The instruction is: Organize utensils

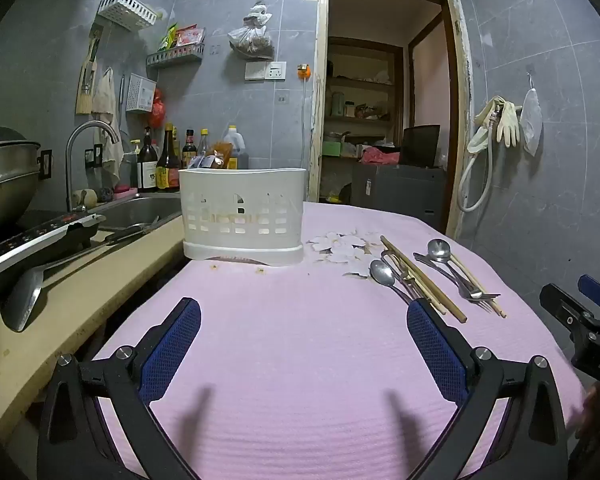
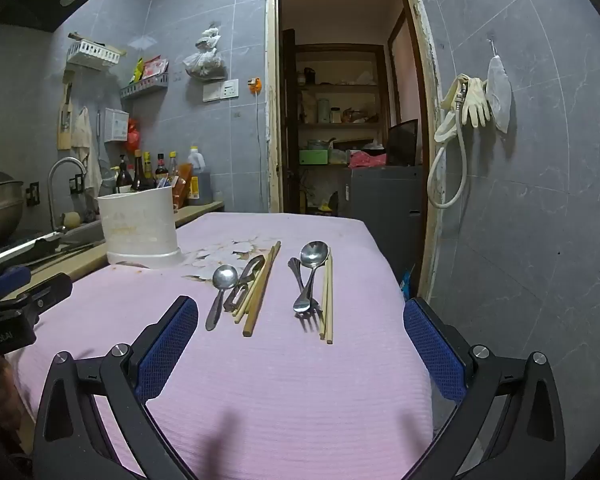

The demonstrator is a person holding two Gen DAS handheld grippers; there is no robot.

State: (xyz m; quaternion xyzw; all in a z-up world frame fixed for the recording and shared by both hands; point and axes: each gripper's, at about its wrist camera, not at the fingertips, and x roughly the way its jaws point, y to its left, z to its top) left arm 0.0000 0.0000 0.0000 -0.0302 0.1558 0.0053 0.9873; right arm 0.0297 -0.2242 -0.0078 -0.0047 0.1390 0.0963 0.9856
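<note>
The utensils lie in two loose bundles on the pink cloth (image 2: 300, 400), ahead of the right gripper (image 2: 300, 344) and within its spread: a spoon (image 2: 224, 278), a peeler-like tool and chopsticks (image 2: 260, 296) toward its left finger, a larger spoon (image 2: 314, 254), a fork (image 2: 306, 308) and more chopsticks toward its right. Sorted side by side, they look ready for picking. The white slotted caddy (image 1: 242, 216), likely their destination, stands ahead of the left gripper (image 1: 304, 320). Both grippers hover spread wide, holding nothing, tilted slightly down.

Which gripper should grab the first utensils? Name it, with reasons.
Right. The right gripper, open, faces the spoons and chopsticks directly; the left gripper faces bare pink cloth before the white holder.
</note>
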